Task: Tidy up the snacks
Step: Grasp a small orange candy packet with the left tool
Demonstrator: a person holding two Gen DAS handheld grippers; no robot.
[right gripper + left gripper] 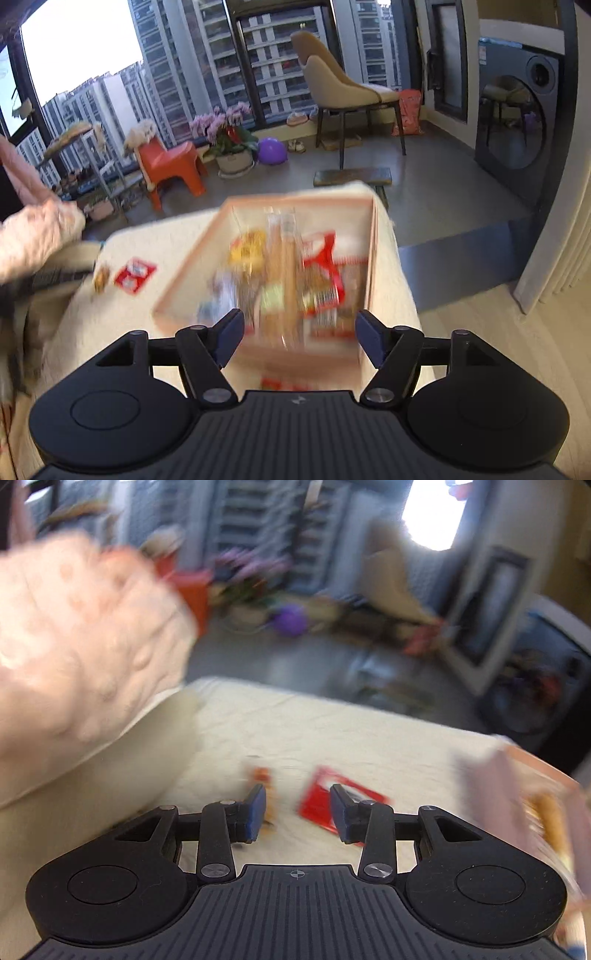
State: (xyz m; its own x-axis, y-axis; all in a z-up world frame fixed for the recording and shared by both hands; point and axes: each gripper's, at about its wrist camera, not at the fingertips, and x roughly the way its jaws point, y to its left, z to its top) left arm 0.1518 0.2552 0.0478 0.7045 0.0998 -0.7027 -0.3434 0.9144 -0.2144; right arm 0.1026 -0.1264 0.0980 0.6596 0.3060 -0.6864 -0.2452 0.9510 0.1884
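Note:
A pink cardboard box [354, 206] stands on the cream-covered table [155, 236], holding several blurred snack packets [291, 269]. My right gripper [299, 336] is open and empty, just above the box's near side. A red packet [135, 275] and a small orange-brown snack [100, 277] lie on the cloth left of the box. In the left wrist view my left gripper [297, 814] is open and empty above the cloth, with the red packet [317, 801] and the orange snack [263, 775] just beyond its pads. The box edge [517, 775] shows at right.
A person's arm in a pink sleeve [74, 646] reaches over the table's left side. Beyond the far table edge are an orange stool [170, 162], potted flowers [229, 140], a purple balloon [272, 151], a beige chair [343, 88] and a washing machine [517, 125].

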